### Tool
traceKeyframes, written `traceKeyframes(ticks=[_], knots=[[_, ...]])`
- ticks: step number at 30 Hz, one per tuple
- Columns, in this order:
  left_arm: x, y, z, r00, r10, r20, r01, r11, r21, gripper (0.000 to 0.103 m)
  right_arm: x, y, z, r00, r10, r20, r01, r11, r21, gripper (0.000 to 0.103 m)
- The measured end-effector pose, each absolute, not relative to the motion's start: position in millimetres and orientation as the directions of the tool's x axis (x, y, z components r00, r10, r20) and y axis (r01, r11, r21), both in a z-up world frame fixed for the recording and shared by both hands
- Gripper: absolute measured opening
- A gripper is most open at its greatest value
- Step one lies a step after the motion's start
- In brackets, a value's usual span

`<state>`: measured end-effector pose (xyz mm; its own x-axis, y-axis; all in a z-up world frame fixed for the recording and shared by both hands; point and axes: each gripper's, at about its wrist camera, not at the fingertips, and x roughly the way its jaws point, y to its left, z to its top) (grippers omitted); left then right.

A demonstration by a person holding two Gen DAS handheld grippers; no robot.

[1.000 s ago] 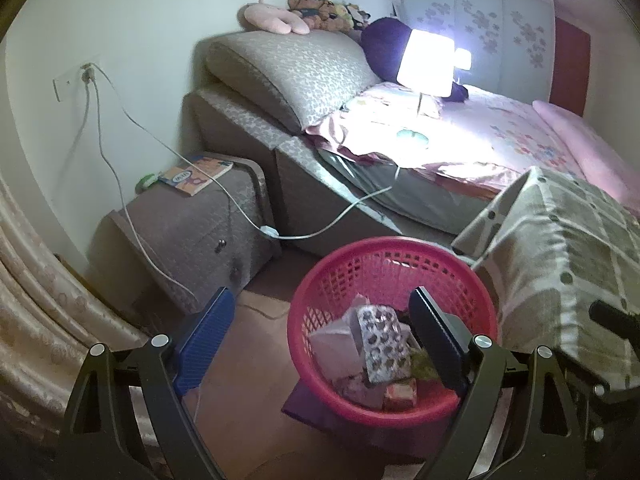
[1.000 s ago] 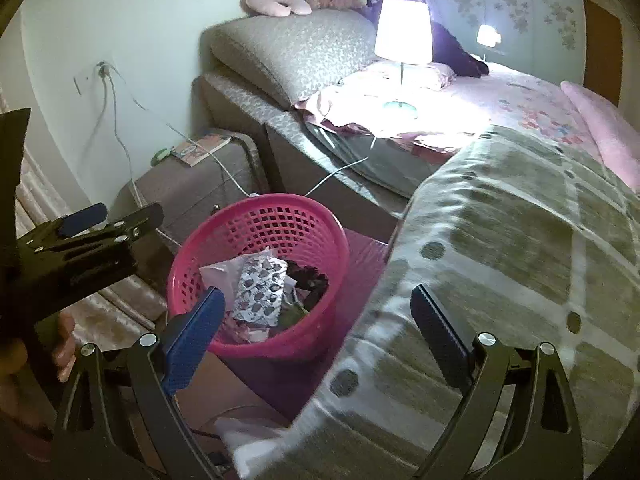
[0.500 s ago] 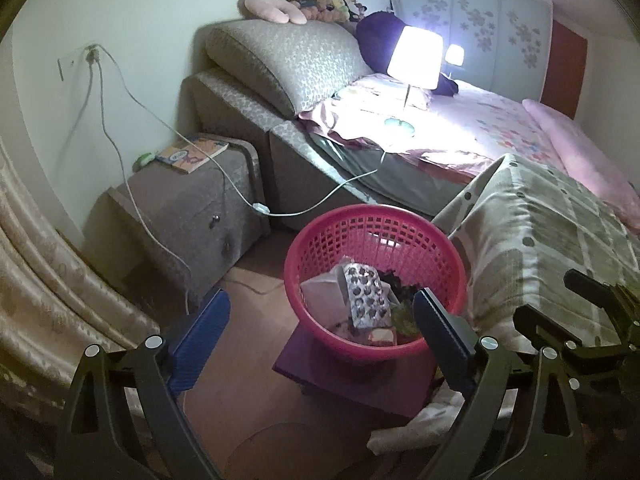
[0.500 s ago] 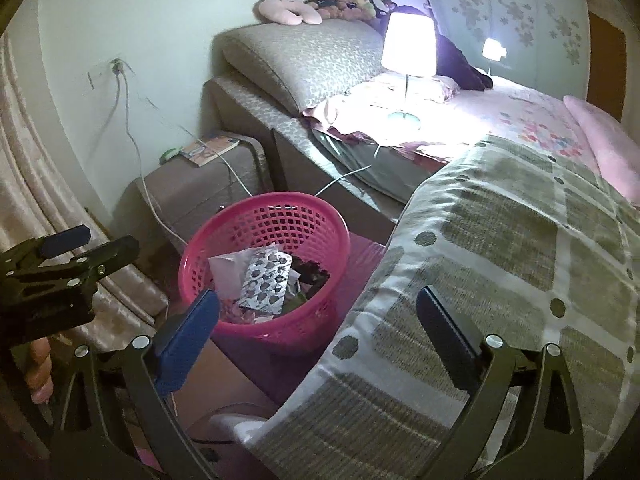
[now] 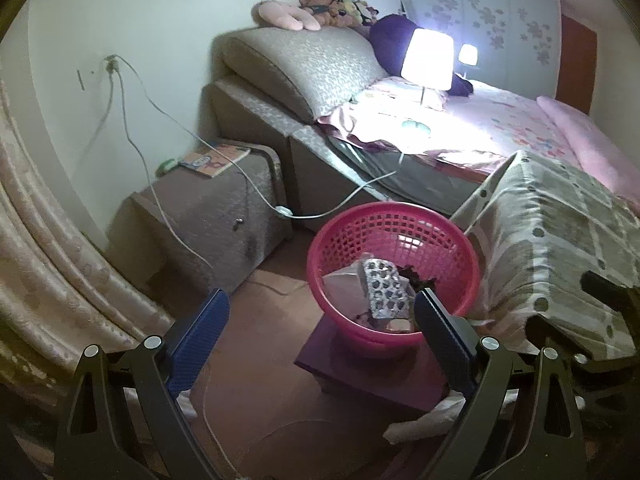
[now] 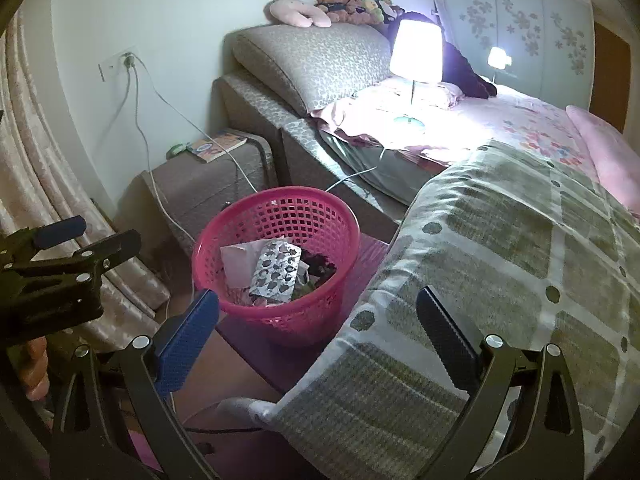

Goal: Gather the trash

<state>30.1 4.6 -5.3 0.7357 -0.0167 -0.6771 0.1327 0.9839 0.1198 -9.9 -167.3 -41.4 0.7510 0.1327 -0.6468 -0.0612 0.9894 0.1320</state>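
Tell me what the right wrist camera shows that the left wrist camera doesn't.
Only the right wrist view shows the left gripper from the side at its left edge, and much more of the green-and-grey checked quilt. Only the left wrist view shows the brown floor beside the purple stool. Both show the pink mesh plastic basket, the silver blister pack inside it, and the lit white lamp.

The right gripper (image 6: 318, 320) hangs with its jaws spread wide and nothing between them, over the near edge of a checked blanket (image 6: 500, 264). Left of the blanket, a pink basket (image 6: 256, 320) holds a blister pack (image 6: 276, 272) and paper scraps. The left gripper (image 6: 60, 264) shows at the far left.
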Motion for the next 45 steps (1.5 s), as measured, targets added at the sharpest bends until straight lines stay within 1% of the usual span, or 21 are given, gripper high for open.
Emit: traceKeyframes(ticks=[7,13,45], knots=[[30,4,-8,0.754,0.001,-0.657,0.137,0.978,0.158,0.09,-18,-164,-36,0.766,0.131,-0.629,-0.062,0.989,0.131,0.096],[31,8,-8,0.753,-0.007,-0.658,0.128,0.982,0.136,0.09,-21,-164,-34,0.775,0.126,-0.619,-0.057,0.99,0.13,0.096],[28,-1,-12,0.749,-0.017,-0.663,0.151,0.978,0.146,0.09,-25,-156,-35,0.771,0.135,-0.622,-0.063,0.989,0.137,0.096]])
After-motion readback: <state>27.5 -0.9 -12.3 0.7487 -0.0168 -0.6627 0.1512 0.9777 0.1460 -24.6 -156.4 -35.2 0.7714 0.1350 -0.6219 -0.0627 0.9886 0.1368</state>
